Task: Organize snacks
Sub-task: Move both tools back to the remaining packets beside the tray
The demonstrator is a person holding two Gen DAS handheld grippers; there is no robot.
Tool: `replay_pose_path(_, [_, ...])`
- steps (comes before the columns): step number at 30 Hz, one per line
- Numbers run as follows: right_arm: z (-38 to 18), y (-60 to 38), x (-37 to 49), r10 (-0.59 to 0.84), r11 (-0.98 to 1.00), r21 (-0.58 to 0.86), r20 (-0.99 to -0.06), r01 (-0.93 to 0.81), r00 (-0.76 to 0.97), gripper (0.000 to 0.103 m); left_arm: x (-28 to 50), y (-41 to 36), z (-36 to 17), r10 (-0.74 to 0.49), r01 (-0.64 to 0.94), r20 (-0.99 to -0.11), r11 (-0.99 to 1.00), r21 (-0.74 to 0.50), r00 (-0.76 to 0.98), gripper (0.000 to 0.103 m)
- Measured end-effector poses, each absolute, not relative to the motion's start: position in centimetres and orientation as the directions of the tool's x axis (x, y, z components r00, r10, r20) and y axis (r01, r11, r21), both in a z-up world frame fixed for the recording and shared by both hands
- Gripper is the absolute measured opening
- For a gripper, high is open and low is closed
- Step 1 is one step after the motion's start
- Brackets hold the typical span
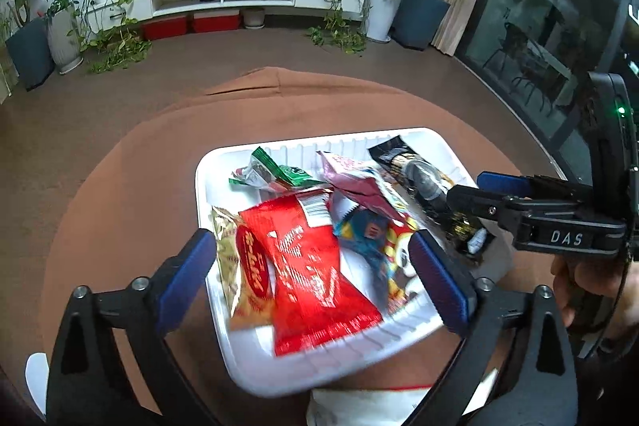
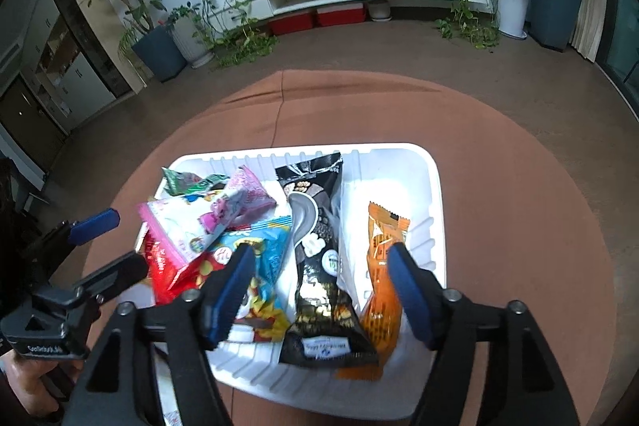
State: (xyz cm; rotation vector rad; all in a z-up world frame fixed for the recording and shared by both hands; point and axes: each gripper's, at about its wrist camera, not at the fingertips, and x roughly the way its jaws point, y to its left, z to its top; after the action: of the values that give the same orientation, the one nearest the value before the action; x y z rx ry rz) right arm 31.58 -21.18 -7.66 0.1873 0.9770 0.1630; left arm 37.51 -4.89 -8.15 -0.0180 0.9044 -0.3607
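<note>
left wrist view: the left gripper (image 1: 315, 274) angles steeply down over the near left part of a white foam tray (image 1: 319, 142), jaws spread wide and released, nothing pressed between the blue ribbed pads (image 1: 437, 282). below the gap lies a glossy red snack packet (image 1: 315, 274), crinkled, overlapping a gold foil packet (image 1: 227, 246) at its left. further right are a blue-and-yellow cartoon packet (image 1: 371, 234), a pink packet (image 1: 351, 178) and, at the far side, a green wrapper (image 1: 275, 172). the right gripper (image 1: 467, 190) enters from the right, held by a hand (image 1: 587, 274), above a long black packet (image 1: 415, 170). the tray rests on a round table with a brown cloth (image 1: 120, 186).

right wrist view: the right gripper (image 2: 319, 290) also points steeply down, jaws apart and released, over the near middle of the ribbed tray wall (image 2: 423, 226). between the pads, not touched, lies the black packet (image 2: 319, 266), glossy and oblong. an orange foil bar wrapper (image 2: 383, 302) lies just right of it, partly behind the right pad. left of it lie the cartoon packet (image 2: 271, 258), the pink packet (image 2: 191, 222) and the red packet (image 2: 163, 266). the left gripper (image 2: 108, 242) stands open at the left edge.
</note>
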Motion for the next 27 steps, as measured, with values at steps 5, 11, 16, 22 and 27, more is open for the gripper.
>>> replay_pose_path(5, [-6.0, -22.0, 28.8, 0.256, 0.963, 0.257, -0.77, -0.082, 0.585, 0.083, 34.2, -3.9, -6.4, -0.324, 0.308, -0.74, 0.937, -0.165, 0.589, 0.103])
replay_pose_path(11, [-5.5, -22.0, 23.6, 0.281, 0.955, 0.276, -0.744, -0.104, 0.606, 0.086, 28.7, -0.9, -5.1, -0.323, 0.257, -0.708, 0.945, -0.202, 0.629, 0.103])
replay_pose_path(16, [-5.6, -21.1, 19.3, 0.302, 0.948, 0.296, -0.73, -0.115, 0.613, 0.087, 22.9, 1.3, -5.5, -0.313, 0.189, -0.709, 0.949, -0.251, 0.632, 0.103])
replay_pose_path(22, [-6.8, -18.4, 14.3, 0.295, 0.955, 0.242, -0.745, -0.169, 0.598, 0.087, 14.8, 1.4, -7.9, -0.33, 0.138, -0.74, 0.941, -0.31, 0.586, 0.103])
replay_pose_path(27, [-8.6, -17.3, 12.0, 0.241, 0.97, 0.189, -0.783, -0.151, 0.574, 0.087, 10.5, -1.8, -10.6, -0.368, 0.129, -0.765, 0.926, -0.356, 0.529, 0.103])
